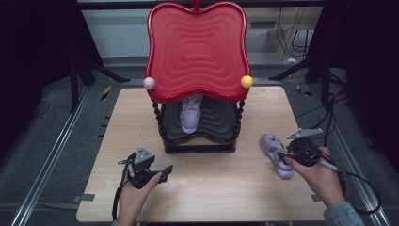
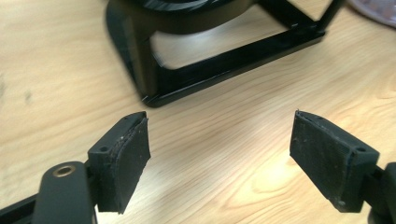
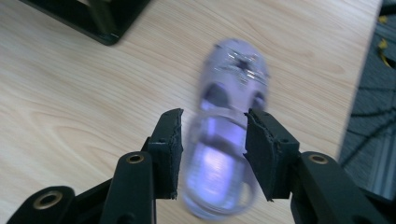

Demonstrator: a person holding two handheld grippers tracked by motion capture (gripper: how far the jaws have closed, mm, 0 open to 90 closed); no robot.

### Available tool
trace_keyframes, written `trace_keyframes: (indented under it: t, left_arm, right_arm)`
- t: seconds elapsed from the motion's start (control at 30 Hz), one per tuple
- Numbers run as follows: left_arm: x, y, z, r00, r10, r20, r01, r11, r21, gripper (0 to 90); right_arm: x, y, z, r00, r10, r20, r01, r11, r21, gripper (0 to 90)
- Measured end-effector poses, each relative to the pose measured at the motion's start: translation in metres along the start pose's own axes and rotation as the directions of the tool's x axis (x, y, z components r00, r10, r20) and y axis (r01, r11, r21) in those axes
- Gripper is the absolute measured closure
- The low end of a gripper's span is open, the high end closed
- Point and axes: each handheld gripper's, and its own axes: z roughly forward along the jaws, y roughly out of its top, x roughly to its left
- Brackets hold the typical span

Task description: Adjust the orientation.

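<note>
On the right side of the light wooden desk (image 1: 202, 188), a small lilac child's sandal (image 1: 276, 155) lies flat with its long axis running from near the desk's right front toward the stand, slightly angled; in the right gripper view the same sandal (image 3: 224, 140) points its toe away from the camera, the star-trimmed toe strap farthest off and the heel end nearest, cut off partly behind the jaws and smeared by motion blur, so its details are hard to read. The right tool (image 3: 212, 156) has one pad on each side of the sandal's heel part, close against its sides, though the blur keeps me from telling whether they truly press it; from above, the right tool (image 1: 288, 155) sits at the shoe's near end, held by the person's right hand (image 1: 320, 176). A second lilac sandal (image 1: 190, 115) rests on the black lower shelf of a two-tier stand (image 1: 200, 141), toe toward the person, its rear hidden under the red wavy apple-shaped top tray (image 1: 197, 47). The left tool (image 2: 219, 149) is spread wide over bare wood, empty, just before the stand's black base (image 2: 224, 65); from above, the left tool (image 1: 162, 173) lies at the left front.
</note>
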Motion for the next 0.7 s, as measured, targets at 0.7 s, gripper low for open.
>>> trace_keyframes:
  t: [0.7]
  left_arm:
    - [0.042, -0.023, -0.003, 0.9928, -0.076, -0.093, 0.079, 0.9965, 0.029, 19.0]
  right_arm:
    - [-0.042, -0.004, 0.027, 0.9985, 0.055, 0.000, -0.053, 0.976, 0.209, 51.0]
